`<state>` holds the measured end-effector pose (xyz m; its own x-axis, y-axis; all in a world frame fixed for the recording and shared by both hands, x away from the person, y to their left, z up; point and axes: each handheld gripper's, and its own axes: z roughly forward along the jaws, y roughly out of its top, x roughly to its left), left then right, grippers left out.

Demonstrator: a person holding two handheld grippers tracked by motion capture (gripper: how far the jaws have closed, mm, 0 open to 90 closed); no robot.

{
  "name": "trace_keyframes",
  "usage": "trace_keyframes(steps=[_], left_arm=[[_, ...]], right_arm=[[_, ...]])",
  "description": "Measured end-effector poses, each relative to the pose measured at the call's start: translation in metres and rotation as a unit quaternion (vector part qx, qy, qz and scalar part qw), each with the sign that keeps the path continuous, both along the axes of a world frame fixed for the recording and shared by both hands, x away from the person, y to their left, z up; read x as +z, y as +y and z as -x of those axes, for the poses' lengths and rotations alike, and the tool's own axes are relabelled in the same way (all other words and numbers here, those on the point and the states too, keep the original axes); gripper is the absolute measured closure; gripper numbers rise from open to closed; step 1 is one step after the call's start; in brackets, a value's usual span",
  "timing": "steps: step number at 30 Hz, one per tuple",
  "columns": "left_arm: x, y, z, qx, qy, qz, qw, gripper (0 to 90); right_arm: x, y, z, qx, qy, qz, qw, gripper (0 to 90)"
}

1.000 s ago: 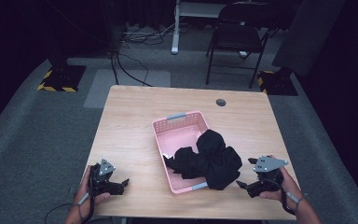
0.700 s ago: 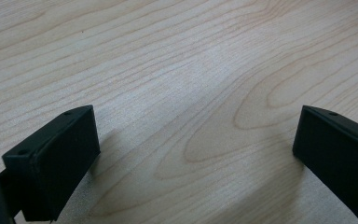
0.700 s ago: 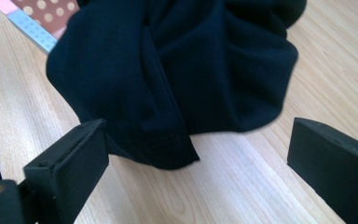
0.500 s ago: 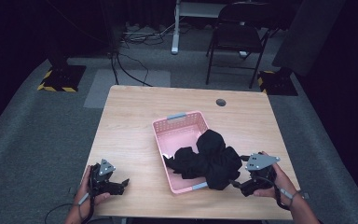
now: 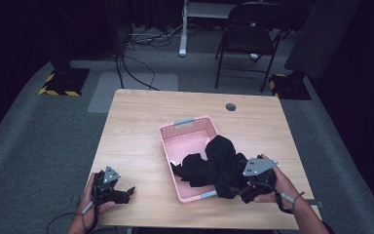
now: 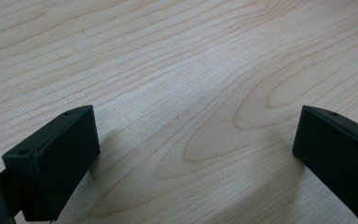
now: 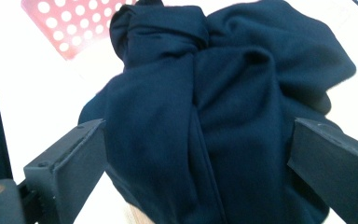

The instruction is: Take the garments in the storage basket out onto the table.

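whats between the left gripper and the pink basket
Bare wooden table: in the high view nothing lies between the left gripper and the pink basket.

A dim recording studio or lab: grey carpet (image 5: 39, 141), floor cables (image 5: 136, 63), hazard-taped stand bases (image 5: 61, 83), a folding chair (image 5: 246, 41)

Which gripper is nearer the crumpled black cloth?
Right. The right gripper straddles the crumpled black cloth with open jaws; the left gripper sits apart on bare wood.
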<state>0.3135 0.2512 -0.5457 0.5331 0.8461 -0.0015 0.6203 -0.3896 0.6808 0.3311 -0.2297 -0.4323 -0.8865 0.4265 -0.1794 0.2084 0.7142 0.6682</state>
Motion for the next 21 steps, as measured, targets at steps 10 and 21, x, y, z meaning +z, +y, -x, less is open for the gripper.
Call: trace_keyframes(steps=[10,21], left_arm=[[0.0,0.0,0.0,0.0,0.0,0.001,1.0,0.0],[0.0,0.0,0.0,0.0,0.001,0.0,1.0,0.0]], right_arm=[[-0.001,0.02,-0.009,0.012,0.009,0.025,0.9996,4.4],[-0.003,0.042,-0.019,0.021,0.015,0.054,0.9982,3.4]])
